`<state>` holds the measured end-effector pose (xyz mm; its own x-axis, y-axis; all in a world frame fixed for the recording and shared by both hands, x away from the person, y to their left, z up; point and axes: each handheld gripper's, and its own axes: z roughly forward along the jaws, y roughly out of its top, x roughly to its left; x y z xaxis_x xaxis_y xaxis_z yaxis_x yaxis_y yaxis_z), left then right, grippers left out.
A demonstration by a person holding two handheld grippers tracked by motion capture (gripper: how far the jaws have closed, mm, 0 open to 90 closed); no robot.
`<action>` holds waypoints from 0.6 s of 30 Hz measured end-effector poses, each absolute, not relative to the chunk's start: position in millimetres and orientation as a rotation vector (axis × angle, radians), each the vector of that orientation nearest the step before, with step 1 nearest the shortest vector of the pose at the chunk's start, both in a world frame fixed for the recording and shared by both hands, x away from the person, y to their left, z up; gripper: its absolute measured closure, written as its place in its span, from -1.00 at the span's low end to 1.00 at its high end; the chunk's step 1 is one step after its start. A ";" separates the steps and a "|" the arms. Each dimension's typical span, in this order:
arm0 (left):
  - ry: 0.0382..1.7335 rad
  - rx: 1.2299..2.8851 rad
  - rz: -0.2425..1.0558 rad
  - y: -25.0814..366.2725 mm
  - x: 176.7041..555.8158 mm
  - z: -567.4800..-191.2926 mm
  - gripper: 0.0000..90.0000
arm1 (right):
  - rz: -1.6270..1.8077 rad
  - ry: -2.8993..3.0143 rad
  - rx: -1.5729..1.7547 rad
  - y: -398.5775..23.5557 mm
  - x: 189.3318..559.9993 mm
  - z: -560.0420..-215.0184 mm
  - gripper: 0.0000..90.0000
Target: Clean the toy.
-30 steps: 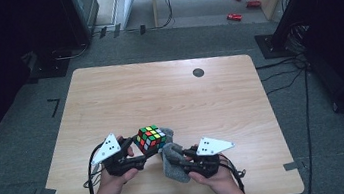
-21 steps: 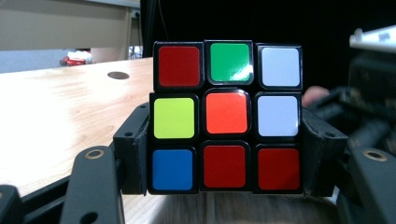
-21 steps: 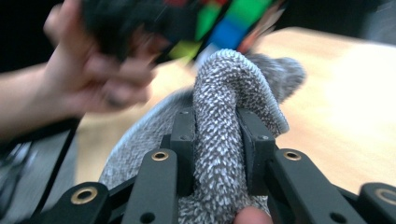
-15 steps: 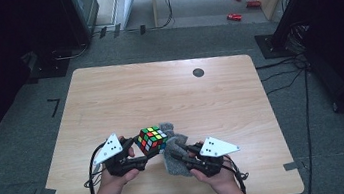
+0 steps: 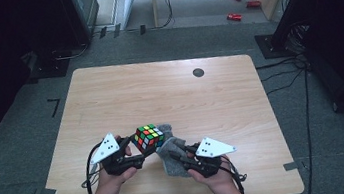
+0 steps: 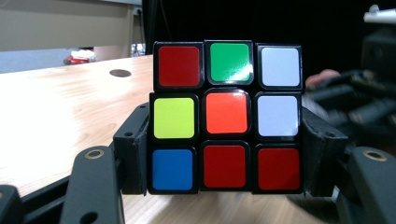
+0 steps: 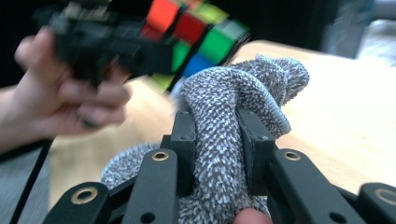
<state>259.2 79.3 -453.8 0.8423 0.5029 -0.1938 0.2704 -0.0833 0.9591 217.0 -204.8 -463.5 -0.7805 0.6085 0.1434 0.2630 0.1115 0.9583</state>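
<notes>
Light wooden table (image 5: 169,92) with rounded corners, person at its 6 o'clock edge, a tool in each hand. Left tool (image 5: 134,151) sits at about 7 o'clock of the table centre, jaws clamped on a multicoloured 3x3 puzzle cube (image 5: 147,137) with black edges. In the left gripper view the cube (image 6: 226,116) is pinched by its two side faces, held upright and clear of the table; the facing side reads red, green, white on top, yellow, orange, white in the middle, blue, red, red below.

Right tool (image 5: 177,152) at roughly 5 o'clock of the centre, jaws closed on a bunched grey knitted cloth (image 5: 171,150). In the right gripper view the cloth (image 7: 233,107) is squeezed between the two black jaws, a fold bulging out above them. Cloth's upper end lies just beside the cube's 4 o'clock side; actual contact unclear.

Small dark round disc (image 5: 198,72) on the table near 1 o'clock, well apart from both tools. Red items (image 5: 240,2) on the floor beyond the table's 12 o'clock edge.
</notes>
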 end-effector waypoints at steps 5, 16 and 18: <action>0.589 1.701 0.220 73.1 256.9 -455.4 -0.25 | 1.744 2.074 0.829 -205.8 214.9 -460.4 0.60; 0.624 1.685 0.241 79.3 259.3 -455.1 -0.25 | 1.709 2.276 0.664 -186.1 209.8 -466.8 0.59; 0.625 1.678 0.236 79.8 259.4 -454.6 -0.25 | 1.723 2.220 0.723 -193.2 212.6 -464.7 0.60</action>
<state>259.4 79.8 -454.6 0.8314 0.5235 -0.1865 0.2688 -0.0851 0.9594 212.6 -193.2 -464.7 -0.8488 0.5171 0.1099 0.2347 0.1824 0.9548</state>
